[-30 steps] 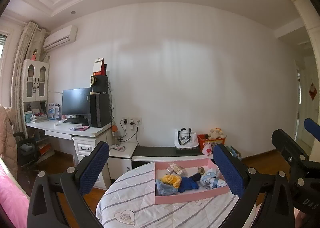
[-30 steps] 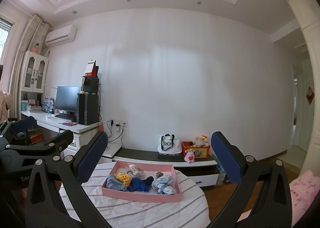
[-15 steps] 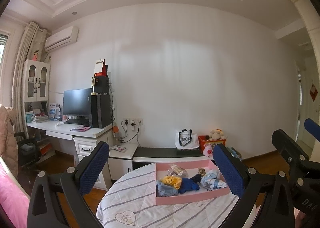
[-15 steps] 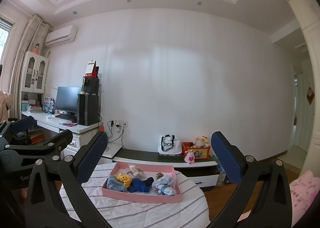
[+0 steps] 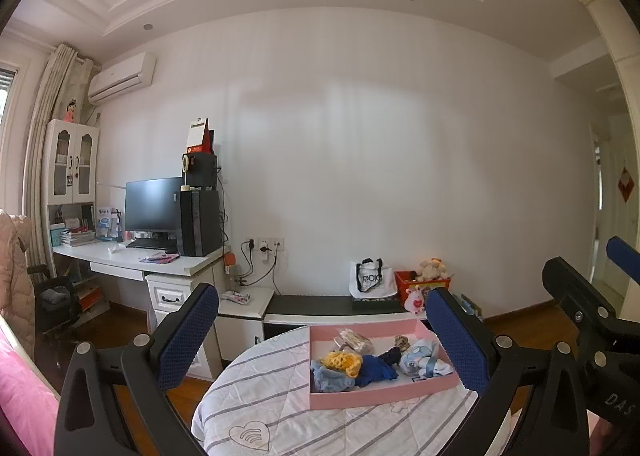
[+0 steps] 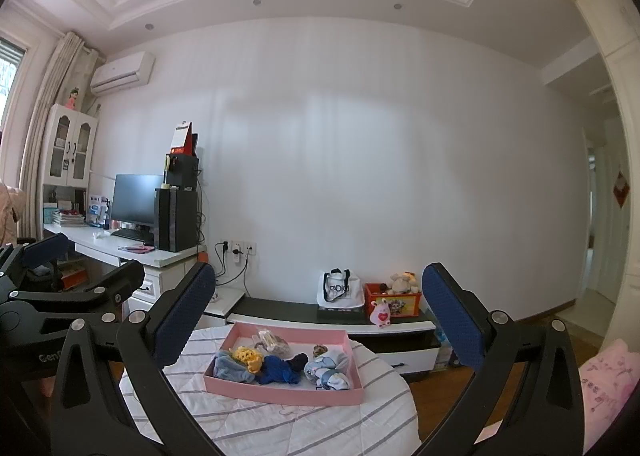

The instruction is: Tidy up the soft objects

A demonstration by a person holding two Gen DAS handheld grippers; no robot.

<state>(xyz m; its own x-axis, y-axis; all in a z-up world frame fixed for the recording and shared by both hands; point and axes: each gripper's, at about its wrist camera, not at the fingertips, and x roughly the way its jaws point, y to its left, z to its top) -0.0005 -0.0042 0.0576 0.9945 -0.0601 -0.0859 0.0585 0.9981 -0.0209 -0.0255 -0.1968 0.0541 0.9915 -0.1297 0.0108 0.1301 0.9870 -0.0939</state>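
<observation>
A pink tray (image 5: 376, 400) (image 6: 276, 394) sits on a round table with a striped white cloth (image 5: 272, 400) (image 6: 280, 428). Inside lie a yellow knitted piece (image 5: 340, 361) (image 6: 248, 357), a grey-blue cloth (image 5: 330, 376) (image 6: 232, 370), a dark blue cloth (image 5: 374, 368) (image 6: 280, 370), a light blue bundle (image 5: 422, 360) (image 6: 328, 370) and a clear packet (image 5: 354, 340) (image 6: 274, 341). My left gripper (image 5: 322, 336) and right gripper (image 6: 318, 322) hang open and empty, well short of the tray. The right gripper's frame (image 5: 584, 320) shows at the left wrist view's right edge.
A white desk (image 5: 132, 260) with monitor (image 5: 154, 210) and computer tower stands far left. A low black-topped cabinet (image 6: 312, 310) along the wall carries a tote bag (image 6: 340, 290) and a red toy box (image 6: 394, 300). Pink bedding (image 6: 608, 384) lies at right; wooden floor surrounds the table.
Both views have tilted down and drawn slightly back toward the table; the tray sits a little lower in frame. Both grippers stay open and empty.
</observation>
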